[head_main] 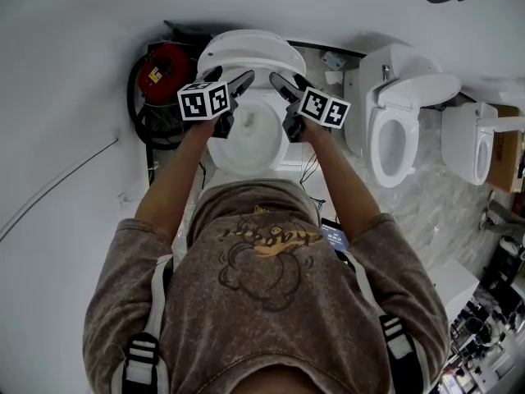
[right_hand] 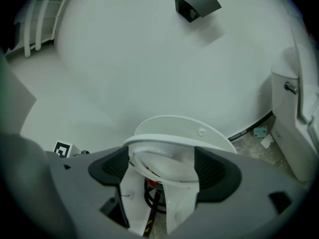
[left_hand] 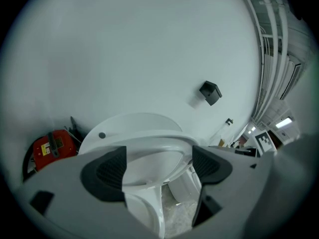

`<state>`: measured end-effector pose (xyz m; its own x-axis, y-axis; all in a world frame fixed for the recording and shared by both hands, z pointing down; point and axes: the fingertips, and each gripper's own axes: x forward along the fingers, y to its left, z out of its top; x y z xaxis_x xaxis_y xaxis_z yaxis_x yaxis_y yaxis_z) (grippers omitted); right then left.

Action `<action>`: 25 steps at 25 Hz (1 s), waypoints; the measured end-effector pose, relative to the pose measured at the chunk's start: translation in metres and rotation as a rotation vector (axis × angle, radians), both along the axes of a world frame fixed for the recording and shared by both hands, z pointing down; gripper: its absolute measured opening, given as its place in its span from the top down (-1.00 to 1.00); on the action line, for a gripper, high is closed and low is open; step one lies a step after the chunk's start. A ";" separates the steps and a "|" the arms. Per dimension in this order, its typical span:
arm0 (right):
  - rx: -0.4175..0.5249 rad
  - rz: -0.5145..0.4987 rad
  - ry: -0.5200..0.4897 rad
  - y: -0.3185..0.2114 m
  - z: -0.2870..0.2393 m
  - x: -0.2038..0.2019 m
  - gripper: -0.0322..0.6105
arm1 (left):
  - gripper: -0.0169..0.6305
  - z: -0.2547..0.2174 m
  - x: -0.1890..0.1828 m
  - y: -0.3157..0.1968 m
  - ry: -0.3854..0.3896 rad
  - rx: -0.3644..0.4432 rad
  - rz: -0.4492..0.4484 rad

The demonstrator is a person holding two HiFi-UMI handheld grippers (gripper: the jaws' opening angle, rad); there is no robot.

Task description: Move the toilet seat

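Person in a brown T-shirt (head_main: 262, 277) with shoulder straps stands over a white toilet, both arms stretched forward, one gripper in each hand.

Bowl (head_main: 246, 150) sits straight below the hands, with no ring lying on its rim.

Left gripper (left_hand: 158, 159): claw wide. The pads stand far apart and the rim of the toilet seat (left_hand: 149, 142) runs across the gap from one pad to the other. Can't tell if a pad actually presses on it.

Right gripper (right_hand: 160, 158): same story from the other side. Claw is wide and the seat ring fills the gap between the pads. Contact unclear.

The seat is lifted off the bowl and tilted up, just in front of the lid (right_hand: 174, 126). The two grippers flank it left and right. The lid stands open behind it, leaning back toward the white wall (head_main: 66, 97).

Through the seat's opening the right gripper view shows a red unit (head_main: 164, 68) with a black hose coiled round it. It sits on the floor just left of the toilet, against the wall.

To the right is a second toilet (head_main: 402, 130) with its seat down and lid up, then a third toilet (head_main: 472, 142) past it. Both stand on a marbled floor (head_main: 426, 212).

A small black box (right_hand: 197, 3) is mounted high on the wall above.
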<state>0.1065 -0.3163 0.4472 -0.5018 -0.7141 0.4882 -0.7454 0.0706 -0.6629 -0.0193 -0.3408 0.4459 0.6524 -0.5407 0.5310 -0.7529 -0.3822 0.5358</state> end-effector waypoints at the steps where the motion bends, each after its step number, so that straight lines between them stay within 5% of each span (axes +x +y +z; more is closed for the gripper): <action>1: 0.000 -0.001 0.001 -0.002 0.000 0.000 -0.37 | -0.35 0.000 -0.001 -0.002 -0.003 0.000 0.001; 25: 0.105 -0.039 0.003 0.032 -0.055 -0.002 -0.37 | -0.35 -0.061 -0.006 0.044 0.054 0.073 0.088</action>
